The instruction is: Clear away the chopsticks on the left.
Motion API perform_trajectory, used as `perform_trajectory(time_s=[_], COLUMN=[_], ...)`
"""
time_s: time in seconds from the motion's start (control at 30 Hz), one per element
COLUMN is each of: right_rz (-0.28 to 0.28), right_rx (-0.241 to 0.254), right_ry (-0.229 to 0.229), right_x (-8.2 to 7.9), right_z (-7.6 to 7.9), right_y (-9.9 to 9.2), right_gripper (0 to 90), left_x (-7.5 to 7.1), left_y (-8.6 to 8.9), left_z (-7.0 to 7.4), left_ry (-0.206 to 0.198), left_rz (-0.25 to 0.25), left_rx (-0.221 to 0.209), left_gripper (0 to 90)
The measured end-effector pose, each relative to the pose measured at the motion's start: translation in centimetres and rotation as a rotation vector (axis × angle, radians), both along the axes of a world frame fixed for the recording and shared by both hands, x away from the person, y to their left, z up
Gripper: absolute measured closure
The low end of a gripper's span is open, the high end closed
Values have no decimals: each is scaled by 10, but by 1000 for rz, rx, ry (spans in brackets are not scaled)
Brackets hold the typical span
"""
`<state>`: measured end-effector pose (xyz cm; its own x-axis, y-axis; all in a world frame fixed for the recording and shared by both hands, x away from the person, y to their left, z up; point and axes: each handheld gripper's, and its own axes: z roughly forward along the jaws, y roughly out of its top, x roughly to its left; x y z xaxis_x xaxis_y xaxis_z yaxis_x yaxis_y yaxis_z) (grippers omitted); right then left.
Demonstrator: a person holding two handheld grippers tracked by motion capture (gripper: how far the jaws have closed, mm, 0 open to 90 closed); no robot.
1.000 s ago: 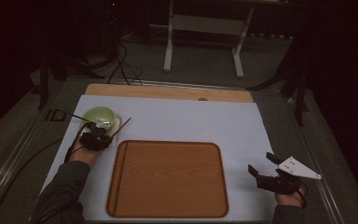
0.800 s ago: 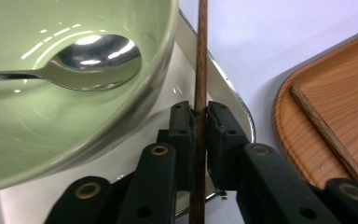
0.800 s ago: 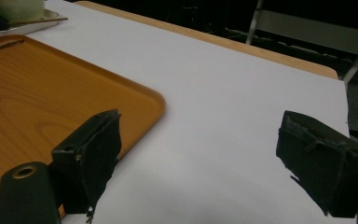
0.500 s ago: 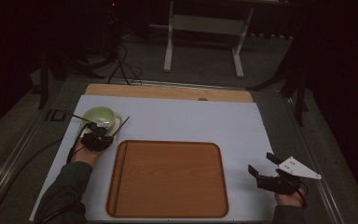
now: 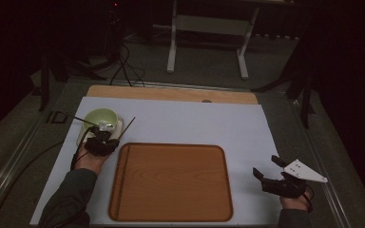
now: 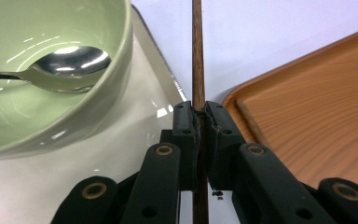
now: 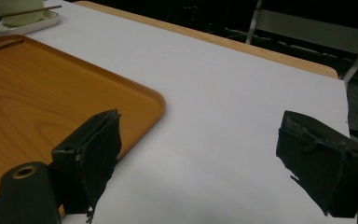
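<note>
At the worktop's (image 5: 180, 121) far left corner, left tool (image 5: 105, 137) clenched on a thin brown stick (image 6: 197, 56), pads pressed to both its sides, having just been closing on it. Stick running straight out past the fingertips, across the rim of a pale plate (image 6: 135, 126) and over the white sheet, just beside the corner of the wooden tray (image 6: 317, 102). On the plate, a green bowl (image 6: 51, 70) with a spoon (image 6: 60, 67) lying inside. In the high view, stick end jutting up and to the right of the bowl (image 5: 100, 118). Near the right edge, well apart from the tray (image 5: 171, 183), right tool (image 7: 196, 154) released, jaws spread wide over bare sheet, nothing between them.
</note>
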<state>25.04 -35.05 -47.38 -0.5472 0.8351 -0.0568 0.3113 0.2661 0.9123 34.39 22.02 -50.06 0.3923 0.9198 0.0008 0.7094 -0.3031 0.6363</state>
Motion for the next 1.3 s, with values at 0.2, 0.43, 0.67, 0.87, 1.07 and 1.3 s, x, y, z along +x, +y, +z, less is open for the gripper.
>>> perform_trajectory(time_s=[0.2, 0.43, 0.67, 0.87, 1.07, 1.3], right_rz=[0, -1, 0, 1, 2, 2], right_rx=[0, 0, 0, 0, -1, 0], right_ry=[0, -3, -4, -5, -4, -4], right_x=[0, 0, -1, -1, -1, -1], right_z=[0, 0, 1, 1, 1, 1], right_y=[0, 0, 0, 0, 0, 0], right_gripper=[136, 136, 136, 136, 136, 136], left_x=[-7, -15, -25, -31, -36, -41], left_y=[-11, -19, -26, -32, -40, -45], left_z=[3, 6, 4, 1, -4, -11], left_ry=[-4, -14, -18, -20, -22, -15], left_rz=[-15, -9, 3, 2, -2, 7], left_rx=[0, -38, -97, -139, -173, -188], left_gripper=[842, 842, 842, 841, 840, 840])
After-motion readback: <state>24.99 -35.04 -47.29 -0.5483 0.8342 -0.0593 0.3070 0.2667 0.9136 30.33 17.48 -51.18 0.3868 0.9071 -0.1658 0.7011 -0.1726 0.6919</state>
